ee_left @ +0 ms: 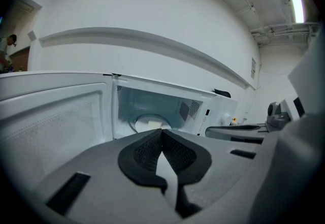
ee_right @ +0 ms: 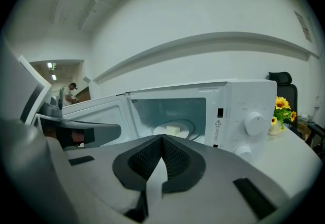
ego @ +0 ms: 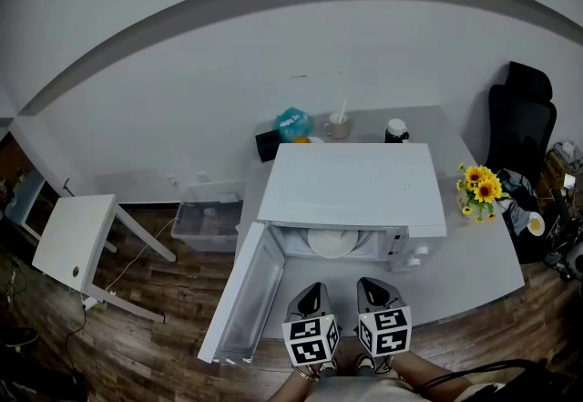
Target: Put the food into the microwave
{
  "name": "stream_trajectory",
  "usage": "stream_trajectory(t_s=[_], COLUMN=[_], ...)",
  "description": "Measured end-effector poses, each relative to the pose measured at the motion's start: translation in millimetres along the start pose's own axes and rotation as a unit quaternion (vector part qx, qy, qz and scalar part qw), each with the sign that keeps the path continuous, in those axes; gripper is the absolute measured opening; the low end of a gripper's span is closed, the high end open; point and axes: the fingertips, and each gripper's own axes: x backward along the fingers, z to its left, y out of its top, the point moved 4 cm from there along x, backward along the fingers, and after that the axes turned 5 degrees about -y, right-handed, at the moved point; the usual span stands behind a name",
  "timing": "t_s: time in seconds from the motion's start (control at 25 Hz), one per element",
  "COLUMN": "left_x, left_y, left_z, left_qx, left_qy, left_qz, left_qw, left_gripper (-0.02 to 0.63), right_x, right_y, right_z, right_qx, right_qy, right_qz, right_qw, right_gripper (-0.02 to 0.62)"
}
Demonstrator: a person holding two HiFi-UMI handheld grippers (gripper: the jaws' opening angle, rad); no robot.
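A white microwave (ego: 351, 183) stands on the grey table with its door (ego: 239, 295) swung wide to the left. Inside, a pale block of food (ee_right: 171, 129) lies on a white plate (ego: 332, 242) on the turntable; the left gripper view shows the food (ee_left: 152, 124) too. My left gripper (ego: 313, 298) and right gripper (ego: 375, 293) hover side by side just in front of the opening. Both are shut with nothing between their pads, and both point into the cavity (ee_left: 152, 111).
A vase of sunflowers (ego: 480, 190) stands right of the microwave. Behind it sit a mug with a straw (ego: 339, 126), a dark cup (ego: 396, 130) and a blue bag (ego: 292, 124). A black chair (ego: 521, 113) is at the right, a white side table (ego: 73, 236) at the left.
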Motion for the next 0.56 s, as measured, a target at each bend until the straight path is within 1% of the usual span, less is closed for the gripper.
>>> stream_trajectory(t_s=[0.56], left_x=[-5.0], left_y=[-4.3], left_z=[3.8], left_qx=[0.006], left_qy=[0.005], left_qz=[0.005], left_qw=[1.0], left_gripper=[0.003], right_x=[-0.3], right_y=[-1.7], right_z=[-9.1], right_qx=[0.004], right_qy=[-0.014], right_qz=[0.003], right_qw=[1.0], right_gripper=[0.015])
